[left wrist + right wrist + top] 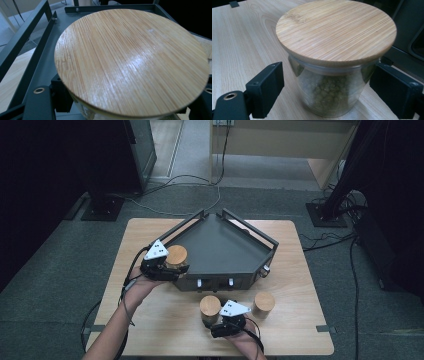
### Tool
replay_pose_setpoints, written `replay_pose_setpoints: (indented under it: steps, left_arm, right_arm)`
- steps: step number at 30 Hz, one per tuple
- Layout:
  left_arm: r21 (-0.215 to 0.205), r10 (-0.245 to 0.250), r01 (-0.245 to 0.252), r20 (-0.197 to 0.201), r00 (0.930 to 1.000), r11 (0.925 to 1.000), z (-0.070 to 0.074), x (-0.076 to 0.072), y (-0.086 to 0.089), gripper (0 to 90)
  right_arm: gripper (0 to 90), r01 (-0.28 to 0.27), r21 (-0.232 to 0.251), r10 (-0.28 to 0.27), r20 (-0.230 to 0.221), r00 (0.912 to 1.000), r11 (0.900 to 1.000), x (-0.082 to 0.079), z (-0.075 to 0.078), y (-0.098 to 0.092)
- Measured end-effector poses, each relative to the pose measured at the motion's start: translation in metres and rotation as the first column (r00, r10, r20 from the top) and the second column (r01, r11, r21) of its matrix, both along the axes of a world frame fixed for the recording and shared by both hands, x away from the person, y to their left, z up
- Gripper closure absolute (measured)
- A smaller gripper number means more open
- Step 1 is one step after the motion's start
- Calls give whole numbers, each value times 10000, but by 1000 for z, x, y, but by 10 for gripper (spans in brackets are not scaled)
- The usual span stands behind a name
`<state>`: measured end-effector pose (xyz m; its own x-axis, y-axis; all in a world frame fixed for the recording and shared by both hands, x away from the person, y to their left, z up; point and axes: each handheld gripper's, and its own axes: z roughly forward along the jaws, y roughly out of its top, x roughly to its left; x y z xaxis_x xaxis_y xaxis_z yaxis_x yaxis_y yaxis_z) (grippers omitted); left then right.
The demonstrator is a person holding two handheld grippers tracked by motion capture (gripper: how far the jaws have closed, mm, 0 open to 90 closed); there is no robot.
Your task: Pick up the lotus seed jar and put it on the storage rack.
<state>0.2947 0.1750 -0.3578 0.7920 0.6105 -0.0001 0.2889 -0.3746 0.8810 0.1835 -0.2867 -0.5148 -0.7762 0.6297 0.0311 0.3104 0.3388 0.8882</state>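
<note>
Jars with bamboo lids: one (176, 256) at the dark tray's (225, 250) nine o'clock rim, clamped by left gripper (167, 267) fingers, contents unseen. Second jar (332, 70), green beans inside per right gripper view, standing on tabletop (150, 320) between parted right gripper (220, 322) fingers. Third jar (264, 303) at three o'clock, contents unclear.

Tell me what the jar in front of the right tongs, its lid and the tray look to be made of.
Jar: clear glass by its look, the green beans inside show through.
Lid: probably bamboo, fine straight grain in strips, smooth with a slight sheen.
Tray: dark grey, matte, likely painted metal, with thin rails and screws; plastic cannot be ruled out.
</note>
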Motion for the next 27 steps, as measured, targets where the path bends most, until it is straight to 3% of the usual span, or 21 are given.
replay_pose_setpoints:
  steps: [12,27]
  left_arm:
    - [163,23,-22,-16,10000,9999,1,6,-7,252]
    - [5,154,-154,39,9999,9999,-2,15,-8,252]
  right_arm:
    - [122,-10,-23,10,-38,10000,10000,0,1,0]
    - [122,-33,-39,33,-8,10000,10000,0,0,0]
